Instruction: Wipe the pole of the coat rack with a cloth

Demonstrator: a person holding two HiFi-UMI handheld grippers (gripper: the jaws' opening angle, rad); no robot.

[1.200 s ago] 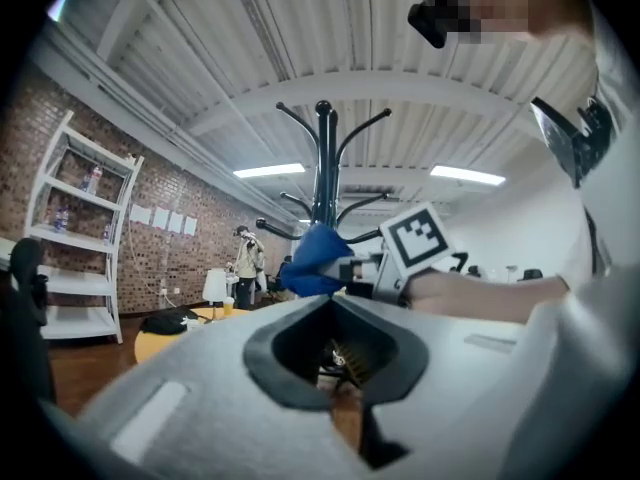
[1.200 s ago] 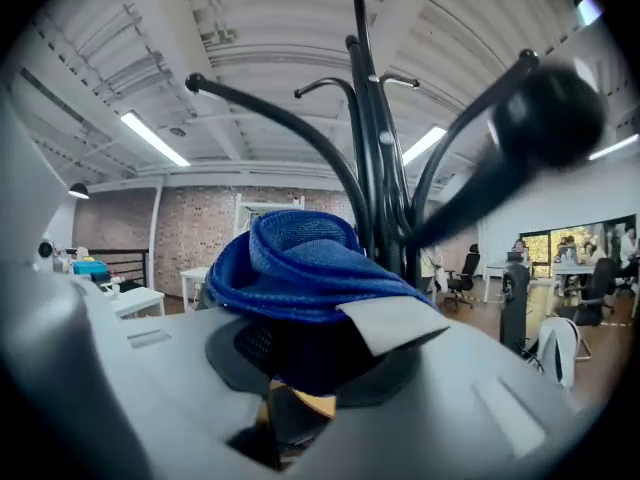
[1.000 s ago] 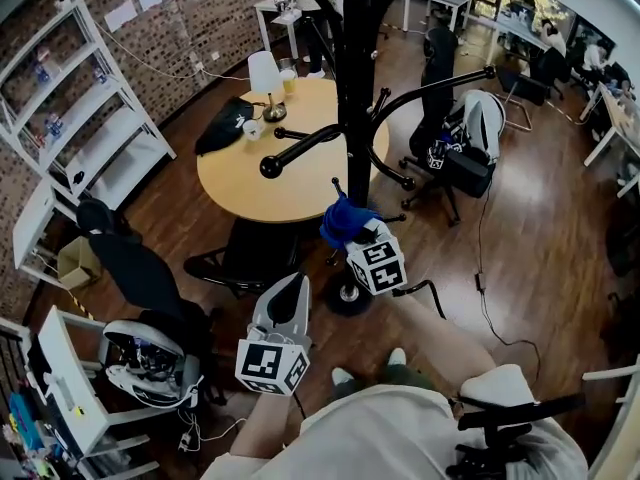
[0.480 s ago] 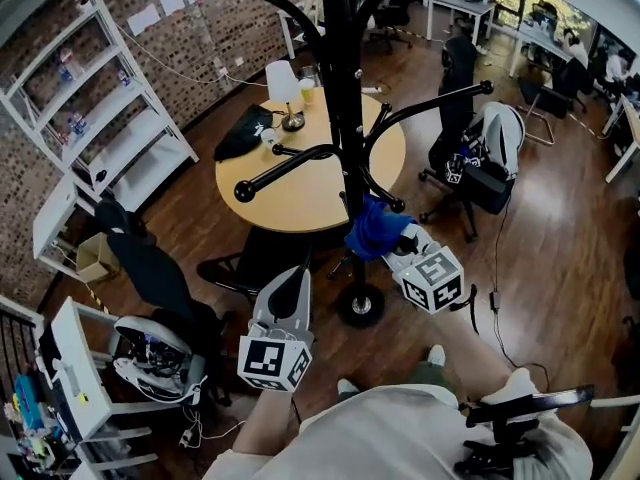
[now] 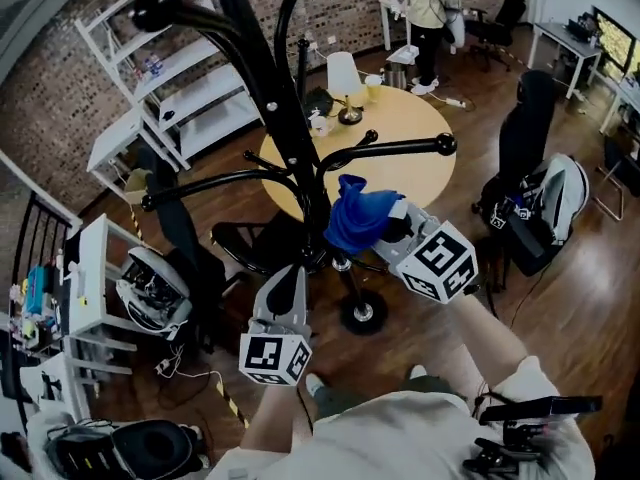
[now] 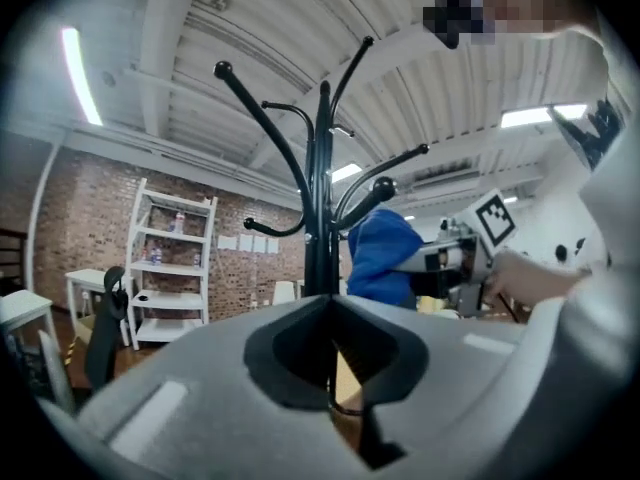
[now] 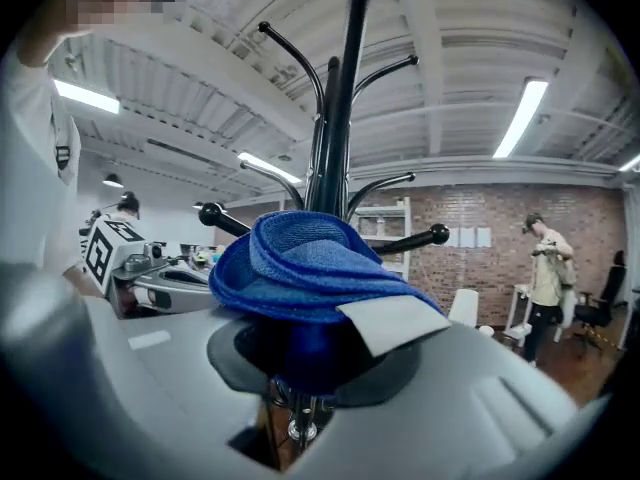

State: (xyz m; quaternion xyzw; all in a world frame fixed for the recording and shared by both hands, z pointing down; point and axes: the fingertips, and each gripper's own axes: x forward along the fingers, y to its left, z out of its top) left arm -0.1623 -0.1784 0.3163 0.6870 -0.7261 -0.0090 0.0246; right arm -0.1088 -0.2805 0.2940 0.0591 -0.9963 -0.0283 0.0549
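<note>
Left tongs [image 5: 289,276]: jaws pressed together, nothing between them. Held low and forward, tips pointing away from the body. Left forearm [image 5: 268,420] bare, reaching straight ahead.

Right tongs [image 5: 388,230]: higher and farther out than the left, angled toward the person's left. Jaws clamped on a bunched blue cloth [image 5: 357,218]. Right forearm [image 5: 487,330] bare, stretched out from the torso.

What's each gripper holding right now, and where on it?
Right gripper clamps the blue cloth by its bunched lower folds; left gripper is shut, holding nothing.

Office: desks [image 5: 566,38], swivel chairs [image 5: 526,118], shelving [image 5: 175,83].
</note>
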